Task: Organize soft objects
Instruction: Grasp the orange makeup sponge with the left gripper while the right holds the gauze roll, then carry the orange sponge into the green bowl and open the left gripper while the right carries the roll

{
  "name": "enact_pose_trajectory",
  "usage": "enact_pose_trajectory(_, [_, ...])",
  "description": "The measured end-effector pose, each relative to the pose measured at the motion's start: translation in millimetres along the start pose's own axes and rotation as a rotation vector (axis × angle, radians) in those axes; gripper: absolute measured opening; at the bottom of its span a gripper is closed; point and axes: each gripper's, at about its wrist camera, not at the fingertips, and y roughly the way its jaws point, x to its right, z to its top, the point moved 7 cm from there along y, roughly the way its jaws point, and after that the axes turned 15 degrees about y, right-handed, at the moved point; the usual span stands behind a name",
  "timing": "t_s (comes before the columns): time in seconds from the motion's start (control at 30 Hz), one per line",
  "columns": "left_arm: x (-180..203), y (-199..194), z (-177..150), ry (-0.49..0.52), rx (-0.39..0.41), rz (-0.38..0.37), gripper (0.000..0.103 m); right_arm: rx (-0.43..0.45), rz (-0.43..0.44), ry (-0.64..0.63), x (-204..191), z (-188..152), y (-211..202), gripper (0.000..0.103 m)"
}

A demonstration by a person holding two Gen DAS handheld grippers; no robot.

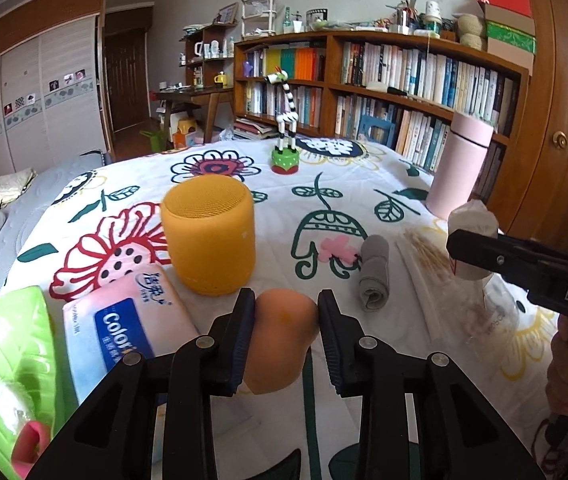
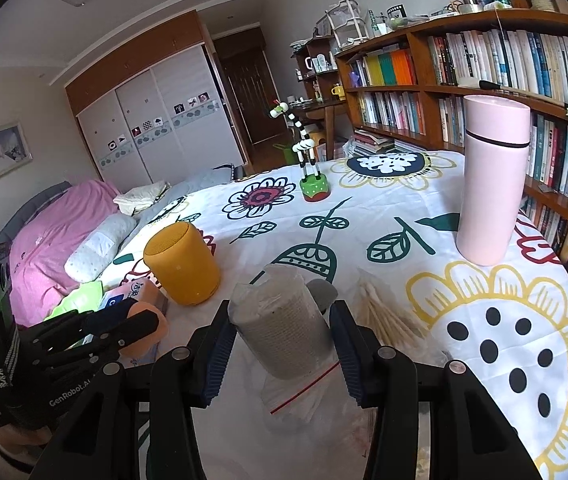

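Left gripper point(image 1: 286, 322) clamped on orange soft lump point(image 1: 280, 344), lower centre of left view. Right gripper point(image 2: 280, 334) closed around plastic-wrapped beige roll point(image 2: 284, 320), lower centre of right view. Green tray point(image 1: 12, 360) at lower left, pink item seen inside. Tissue pack point(image 1: 124, 332) beside tray. Yellow speaker point(image 1: 209, 236) just behind orange lump. Grey rolled cloth point(image 1: 374, 272), cotton swabs point(image 2: 384, 316), pink flask point(image 2: 492, 180), zebra toy point(image 1: 286, 120) spread on floral cloth point(image 2: 484, 340).
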Motion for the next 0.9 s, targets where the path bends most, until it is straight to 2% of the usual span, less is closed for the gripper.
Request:
enact_pose_trajectory(0.5, [-38,-38,0,-0.076,0.061,0.094,0.033,0.016,0.051,-0.020,-27,-3,-14,0.051])
enact_pose_trajectory(0.9, [-87,-84,-6,-0.129,0.107,0.201,0.033,-0.018,0.121,-0.049,-59,-19,-14,0.051])
